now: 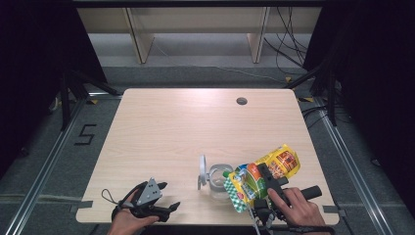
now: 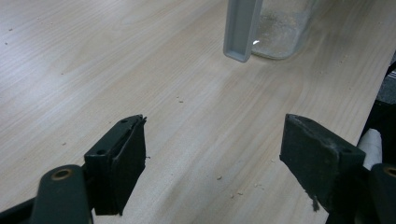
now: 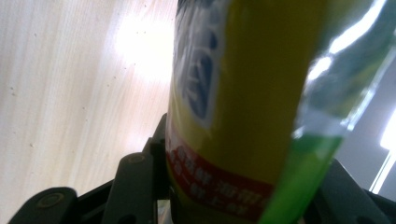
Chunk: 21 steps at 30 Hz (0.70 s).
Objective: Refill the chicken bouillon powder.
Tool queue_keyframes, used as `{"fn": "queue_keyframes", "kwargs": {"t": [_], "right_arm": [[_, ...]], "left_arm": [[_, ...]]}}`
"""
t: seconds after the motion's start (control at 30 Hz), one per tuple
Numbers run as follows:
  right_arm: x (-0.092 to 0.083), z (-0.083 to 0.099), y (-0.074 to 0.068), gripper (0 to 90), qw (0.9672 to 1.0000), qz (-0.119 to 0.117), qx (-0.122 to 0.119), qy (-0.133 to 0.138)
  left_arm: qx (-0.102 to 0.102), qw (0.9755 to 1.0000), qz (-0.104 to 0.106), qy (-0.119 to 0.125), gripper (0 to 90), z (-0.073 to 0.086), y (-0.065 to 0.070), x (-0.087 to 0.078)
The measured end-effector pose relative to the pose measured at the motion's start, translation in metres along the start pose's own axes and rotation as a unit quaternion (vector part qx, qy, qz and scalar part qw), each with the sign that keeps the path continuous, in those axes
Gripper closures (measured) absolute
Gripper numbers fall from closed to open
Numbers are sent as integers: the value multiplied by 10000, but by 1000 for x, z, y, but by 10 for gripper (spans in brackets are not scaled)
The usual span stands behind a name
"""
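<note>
A yellow snack bag [image 1: 274,165] with red and green print is tilted over the table's front right. My right gripper [image 1: 266,180] is shut on it across its middle. Seen close in the right gripper view, the bag [image 3: 243,93] takes up the whole gap between the black jaws of that gripper [image 3: 233,196]. Its green checked end [image 1: 236,195] lies against a clear jar [image 1: 218,180], whose grey lid [image 1: 202,171] stands swung open. My left gripper [image 1: 169,196] rests open near the front edge, left of the jar. Nothing is between its pads [image 2: 128,163]; the jar [image 2: 285,28] and lid [image 2: 242,28] are ahead.
The light wooden table [image 1: 186,127] has a round cable hole [image 1: 241,101] at the back right. Small crumbs dot the wood [image 2: 219,177] by the left gripper. Beyond the table are grey carpet, wooden shelf legs [image 1: 139,41] and cables [image 1: 288,49].
</note>
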State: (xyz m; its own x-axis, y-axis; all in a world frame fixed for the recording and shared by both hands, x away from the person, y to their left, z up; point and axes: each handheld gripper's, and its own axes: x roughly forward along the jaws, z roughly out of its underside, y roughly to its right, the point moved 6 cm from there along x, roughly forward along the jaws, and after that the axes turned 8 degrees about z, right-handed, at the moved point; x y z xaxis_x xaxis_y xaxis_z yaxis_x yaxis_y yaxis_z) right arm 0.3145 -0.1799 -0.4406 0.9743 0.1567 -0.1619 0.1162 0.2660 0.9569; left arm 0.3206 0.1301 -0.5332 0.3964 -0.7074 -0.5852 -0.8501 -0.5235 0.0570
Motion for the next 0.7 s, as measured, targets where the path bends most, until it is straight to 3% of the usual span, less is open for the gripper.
{"fn": "queue_keyframes", "kwargs": {"t": [0.07, 0.1, 0.13, 0.17, 0.23, 0.3, 0.33, 0.37, 0.4, 0.43, 0.47, 0.5, 0.57, 0.6, 0.67, 0.7], "right_arm": [[3, -2, 5, 561, 9995, 77, -268, 149], [3, -3, 7, 561, 9990, 46, -418, 154], [3, -3, 7, 561, 9990, 98, -430, 122], [3, -4, 7, 561, 9990, 119, -419, 107], [5, -4, 7, 561, 9989, 113, -435, 114], [6, -5, 9, 561, 9980, 110, -605, 116], [7, -5, 9, 562, 9981, 104, -598, 89], [8, -6, 9, 561, 9977, 119, -645, 143], [7, -5, 5, 561, 9992, 85, -394, 45], [7, -6, 7, 562, 9984, 96, -548, 109], [9, -9, 11, 562, 9958, 128, -872, 243], [7, -7, 6, 562, 9980, 119, -612, 79], [7, -6, 8, 562, 9962, 103, -862, 87], [6, -5, 6, 562, 9975, 111, -700, -2], [8, -8, 11, 562, 9939, 159, -1081, 134], [8, -7, 10, 562, 9946, 150, -1025, 100]], "left_arm": [[152, 9999, 2, -27, 217, -1, -2, -1], [-21, 10000, 5, 25, 217, 0, 0, 0], [-37, 10000, 12, 51, 217, 0, 0, 0], [51, 9999, 25, -107, 217, 1, -1, -2], [-42, 10000, 24, 2, 217, 0, 0, 0], [-36, 10000, 10, 8, 217, 0, 0, 0], [76, 10000, 5, -21, 217, 0, -1, 0], [-36, 10000, 5, -1, 217, 0, 0, 0], [7, 10000, 7, -7, 217, 0, 0, 0], [94, 10000, 9, -13, 217, 0, -1, 0], [-40, 10000, 29, -10, 217, 0, 0, 0], [-33, 10000, 33, -17, 217, 0, 0, 0], [20, 10000, 13, -8, 217, 0, 0, 0], [-25, 10000, 12, -11, 217, 1, 0, 0], [-5, 10000, 15, -18, 217, 0, 0, 0], [-8, 10000, 15, -12, 217, 0, 0, 0]]}}
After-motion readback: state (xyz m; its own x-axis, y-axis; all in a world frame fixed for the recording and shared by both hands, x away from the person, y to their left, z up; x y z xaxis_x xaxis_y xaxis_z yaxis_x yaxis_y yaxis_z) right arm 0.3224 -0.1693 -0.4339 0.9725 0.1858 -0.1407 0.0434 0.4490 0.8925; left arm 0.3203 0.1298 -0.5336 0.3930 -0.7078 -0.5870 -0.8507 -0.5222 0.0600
